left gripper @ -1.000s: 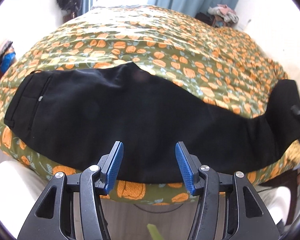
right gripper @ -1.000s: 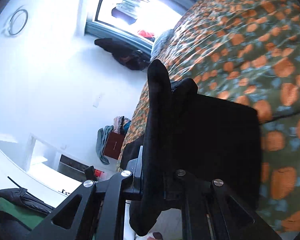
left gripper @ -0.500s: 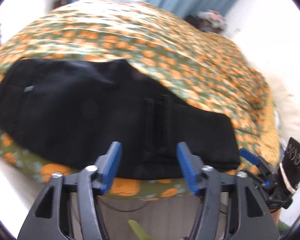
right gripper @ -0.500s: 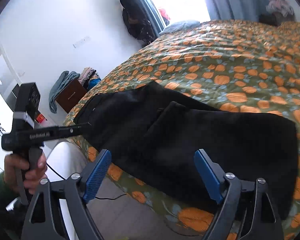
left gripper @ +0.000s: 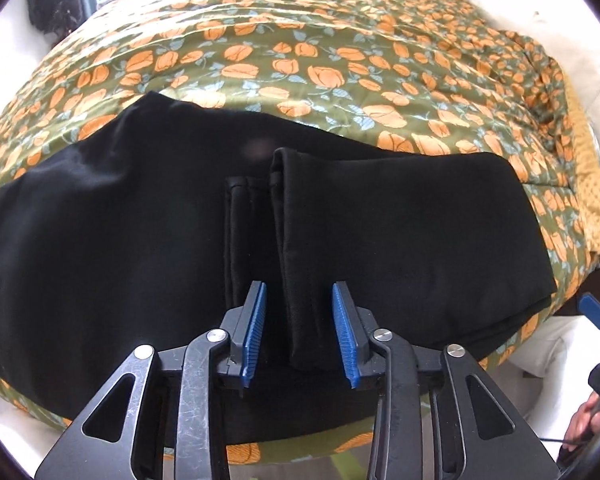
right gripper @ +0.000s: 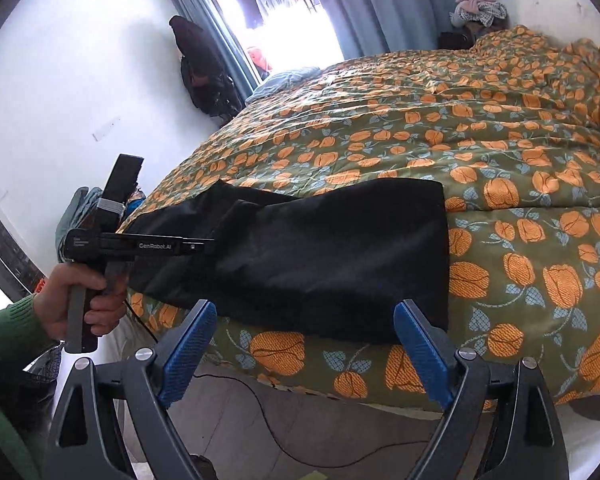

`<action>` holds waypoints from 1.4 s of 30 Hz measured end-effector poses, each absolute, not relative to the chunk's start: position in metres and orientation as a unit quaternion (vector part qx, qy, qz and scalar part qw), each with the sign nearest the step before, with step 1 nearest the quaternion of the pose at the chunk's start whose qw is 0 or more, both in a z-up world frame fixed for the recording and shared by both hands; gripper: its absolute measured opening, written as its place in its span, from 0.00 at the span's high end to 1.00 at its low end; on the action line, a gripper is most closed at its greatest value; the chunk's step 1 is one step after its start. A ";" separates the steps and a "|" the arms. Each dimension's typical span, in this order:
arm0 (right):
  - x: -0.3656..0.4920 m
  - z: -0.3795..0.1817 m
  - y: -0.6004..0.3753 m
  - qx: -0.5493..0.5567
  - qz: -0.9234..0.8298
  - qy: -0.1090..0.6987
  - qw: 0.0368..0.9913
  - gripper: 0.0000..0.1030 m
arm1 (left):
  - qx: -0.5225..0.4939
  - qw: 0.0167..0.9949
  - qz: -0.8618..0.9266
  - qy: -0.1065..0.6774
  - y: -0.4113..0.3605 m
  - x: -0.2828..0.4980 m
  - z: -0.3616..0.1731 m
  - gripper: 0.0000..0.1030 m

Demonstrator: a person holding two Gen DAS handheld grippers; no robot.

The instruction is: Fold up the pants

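One pair of black pants (left gripper: 380,232) folded on bedspread (left gripper: 300,52), left gripper (left gripper: 300,332) and right gripper (right gripper: 304,356) both apart

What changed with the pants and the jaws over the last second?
The right gripper let go of the pant legs after carrying them over; the pants now lie folded in half on the bed. The left gripper moved in around the hems, jaws narrower but open. The waist end stayed put.
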State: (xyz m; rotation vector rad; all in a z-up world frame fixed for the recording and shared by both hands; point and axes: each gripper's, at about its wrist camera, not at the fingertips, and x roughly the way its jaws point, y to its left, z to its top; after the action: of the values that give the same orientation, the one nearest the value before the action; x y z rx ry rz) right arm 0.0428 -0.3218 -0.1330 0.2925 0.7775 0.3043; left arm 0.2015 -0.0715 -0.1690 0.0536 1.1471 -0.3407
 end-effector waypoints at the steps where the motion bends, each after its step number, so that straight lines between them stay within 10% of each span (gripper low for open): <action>1: 0.044 -0.134 -0.321 0.142 0.153 0.376 0.903 0.13 | 0.020 0.825 -0.164 0.541 -0.071 0.201 -0.170 0.65; 3: 0.043 -0.135 -0.319 0.141 0.161 0.373 0.903 0.13 | 0.009 0.820 -0.178 0.544 -0.071 0.199 -0.172 0.91; 15: 0.038 -0.132 -0.332 0.153 0.143 0.349 0.913 0.13 | -0.002 0.830 -0.142 0.539 -0.042 0.186 -0.167 0.95; 21: 0.040 -0.138 -0.333 0.155 0.142 0.359 0.910 0.13 | 0.018 0.844 -0.134 0.518 -0.050 0.180 -0.152 0.74; 23: 0.037 -0.137 -0.334 0.154 0.139 0.355 0.911 0.13 | 0.021 0.859 -0.127 0.495 -0.046 0.180 -0.143 0.31; 28: 0.041 -0.142 -0.339 0.169 0.137 0.358 0.908 0.13 | 0.033 0.841 -0.111 0.529 -0.046 0.204 -0.166 0.29; 30: 0.040 -0.142 -0.339 0.167 0.138 0.357 0.909 0.13 | 0.032 0.823 -0.112 0.556 -0.049 0.211 -0.180 0.38; 32: 0.039 -0.140 -0.338 0.163 0.138 0.354 0.911 0.13 | 0.020 0.819 -0.123 0.559 -0.053 0.210 -0.182 0.87; 42: 0.046 -0.122 -0.365 0.164 0.117 0.338 0.919 0.13 | 0.011 0.840 -0.128 0.527 -0.030 0.200 -0.149 0.91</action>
State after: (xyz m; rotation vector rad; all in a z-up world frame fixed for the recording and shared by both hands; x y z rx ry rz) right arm 0.0463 -0.3648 -0.1224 0.3380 0.6957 0.2408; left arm 0.2002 -0.0301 -0.1491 0.0240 1.1131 -0.2711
